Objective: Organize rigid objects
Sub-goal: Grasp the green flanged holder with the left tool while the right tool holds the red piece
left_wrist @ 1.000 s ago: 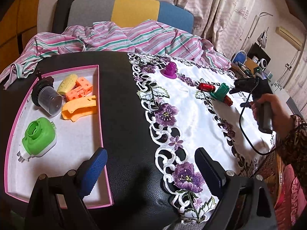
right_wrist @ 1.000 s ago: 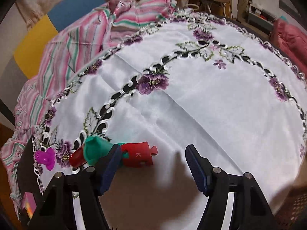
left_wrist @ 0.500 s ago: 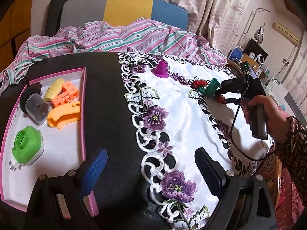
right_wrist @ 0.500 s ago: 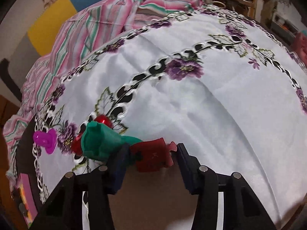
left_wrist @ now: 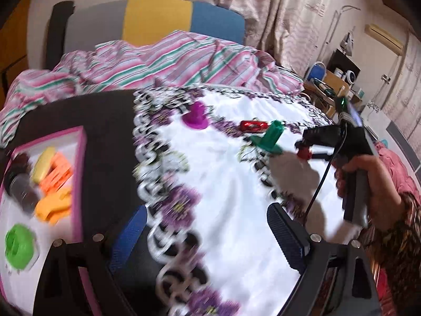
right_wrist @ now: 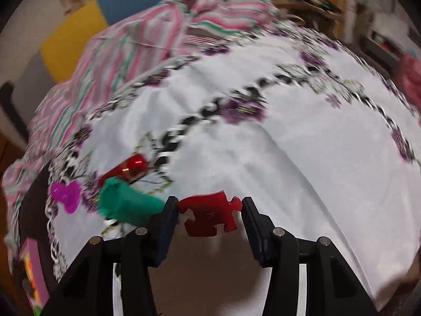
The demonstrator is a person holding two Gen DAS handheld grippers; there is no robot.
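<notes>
My right gripper is shut on a red puzzle piece, holding it by its two ends a little above the white embroidered cloth. In the left wrist view the same gripper hangs at the right in a person's hand. A green cone-shaped toy lies just left of the held piece. Beyond it are a shiny red cylinder and a magenta toy. My left gripper stands open and empty over the cloth's near edge.
A pink-rimmed tray at the left holds a green round part, orange pieces, a yellow piece and a clear cup. A striped cloth and a chair back lie behind the table.
My right gripper has shut on the red puzzle piece and raised it off the cloth. My left gripper has shifted right, so the tray now sits further left in its view.
</notes>
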